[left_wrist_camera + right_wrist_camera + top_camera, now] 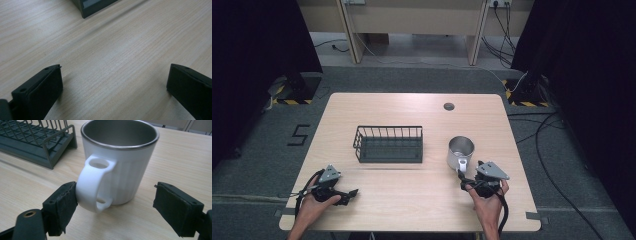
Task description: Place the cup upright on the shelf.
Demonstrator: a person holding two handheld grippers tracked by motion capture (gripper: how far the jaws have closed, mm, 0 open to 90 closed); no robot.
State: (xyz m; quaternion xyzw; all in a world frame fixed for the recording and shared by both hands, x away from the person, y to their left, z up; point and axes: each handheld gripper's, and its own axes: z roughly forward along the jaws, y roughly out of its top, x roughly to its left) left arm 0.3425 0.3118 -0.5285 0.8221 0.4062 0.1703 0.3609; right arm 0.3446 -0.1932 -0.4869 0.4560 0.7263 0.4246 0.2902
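Right gripper view: white ribbed mug [120,165] with steel lining stands upright on pale wood-grain surface [175,152], mouth up, looped handle [93,186] pointing toward the camera. Right hand-held gripper [112,205] released, jaws wide; one pad touches the handle, the other well apart. Dark wire rack [388,144], rectangular, long axis across the surface, lies left of the mug. Left hand-held gripper [113,87] released over bare wood.

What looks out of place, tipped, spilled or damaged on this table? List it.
Nothing stands out. The white mug stands upright and looks empty, the black wire rack sits square on the wooden table, with no spill. The right gripper is open, its handle between the jaws; the left gripper is open over bare wood.
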